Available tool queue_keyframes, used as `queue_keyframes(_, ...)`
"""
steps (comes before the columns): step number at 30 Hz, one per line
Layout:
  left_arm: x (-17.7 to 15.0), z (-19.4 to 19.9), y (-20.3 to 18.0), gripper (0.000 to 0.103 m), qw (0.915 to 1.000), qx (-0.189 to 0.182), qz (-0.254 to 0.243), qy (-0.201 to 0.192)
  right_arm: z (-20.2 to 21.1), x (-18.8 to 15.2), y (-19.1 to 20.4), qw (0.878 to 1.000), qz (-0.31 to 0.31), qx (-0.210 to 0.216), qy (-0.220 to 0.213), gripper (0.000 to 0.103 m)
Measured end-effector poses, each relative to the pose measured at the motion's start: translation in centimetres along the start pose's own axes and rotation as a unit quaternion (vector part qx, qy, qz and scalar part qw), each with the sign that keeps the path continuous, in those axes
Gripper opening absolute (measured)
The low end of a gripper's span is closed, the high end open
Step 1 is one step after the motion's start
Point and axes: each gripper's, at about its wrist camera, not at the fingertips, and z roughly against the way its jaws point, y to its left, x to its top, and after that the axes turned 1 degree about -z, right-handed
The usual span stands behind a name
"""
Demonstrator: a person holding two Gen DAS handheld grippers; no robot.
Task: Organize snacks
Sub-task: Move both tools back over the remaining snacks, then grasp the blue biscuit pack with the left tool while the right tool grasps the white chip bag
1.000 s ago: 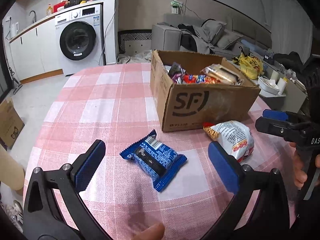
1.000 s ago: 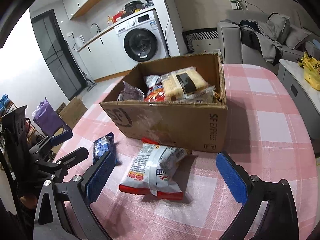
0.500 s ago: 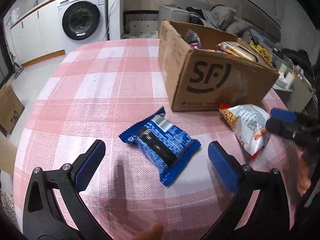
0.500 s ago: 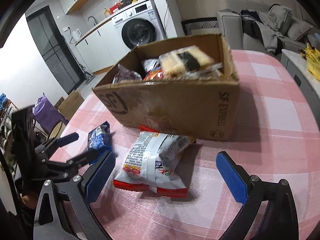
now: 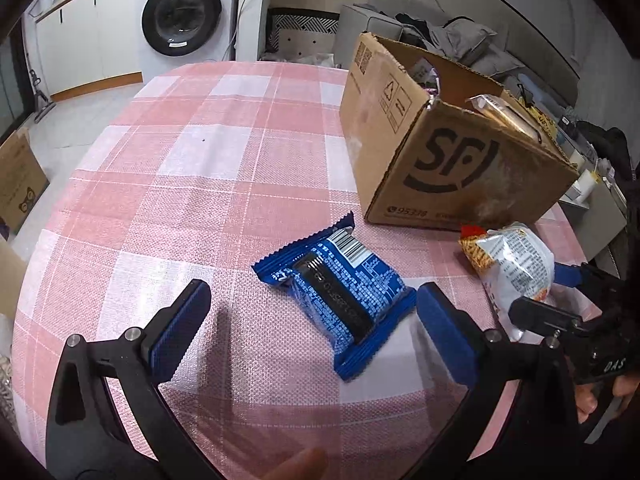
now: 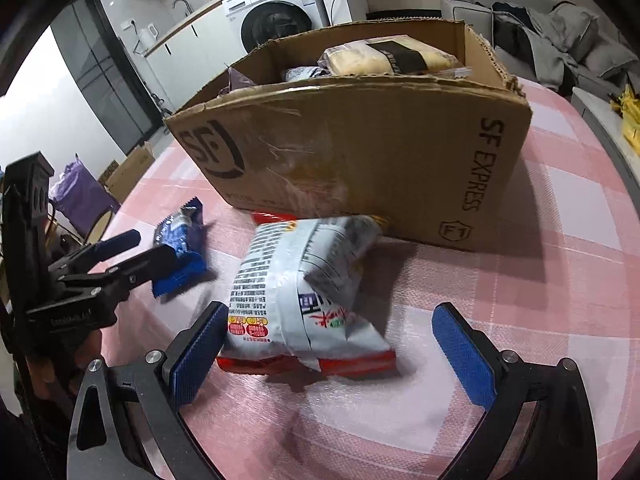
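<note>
A blue snack packet [image 5: 340, 296] lies flat on the pink checked tablecloth [image 5: 224, 160]. My left gripper [image 5: 316, 332] is open and low, its jaws on either side of the packet's near end without touching it. A white and red snack bag [image 6: 304, 296] lies in front of the cardboard SF box [image 6: 380, 160], which holds several snacks. My right gripper [image 6: 332, 352] is open, its jaws on either side of the bag's near end. The blue packet [image 6: 180, 252] and left gripper [image 6: 132, 252] show at the left in the right wrist view; the bag [image 5: 516, 264] and box [image 5: 452, 160] show at the right in the left wrist view.
A washing machine [image 5: 184, 16] and white cabinets stand beyond the table. A sofa with clothes [image 6: 560, 36] is behind the box. A side table [image 5: 592, 204] stands to the right of the table, cardboard boxes [image 5: 16, 180] on the floor to the left.
Both grippers moved forward and down toward their snacks. The blue packet now lies between the left jaws and the white bag between the right jaws. Both stay open.
</note>
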Motion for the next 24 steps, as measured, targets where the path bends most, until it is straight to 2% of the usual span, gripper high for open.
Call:
queue_keyframes(4,0.0,-1.1,-0.3,0.102,0.9999,-0.009,0.005,0.013,-0.6,-0.2,0.0,1.000,0.005,0.003,0.016,0.103)
queue_keyframes(12,0.3,-2.4,-0.6,0.102,0.9997,0.011,0.005,0.019,-1.2,-0.4,0.7,0.999,0.025,-0.007,0.019,0.102)
queue_keyframes(17,-0.4,-2.1,-0.4,0.102,0.9991,0.029,-0.015,0.029,-1.3,-0.3,0.7,0.999,0.026,-0.008,0.020,0.102)
queue_keyframes(24,-0.7,-1.3,0.3,0.102,0.9994,0.022,-0.010,0.025,-1.4,-0.5,0.9,0.999,0.029,-0.010,0.020,0.102)
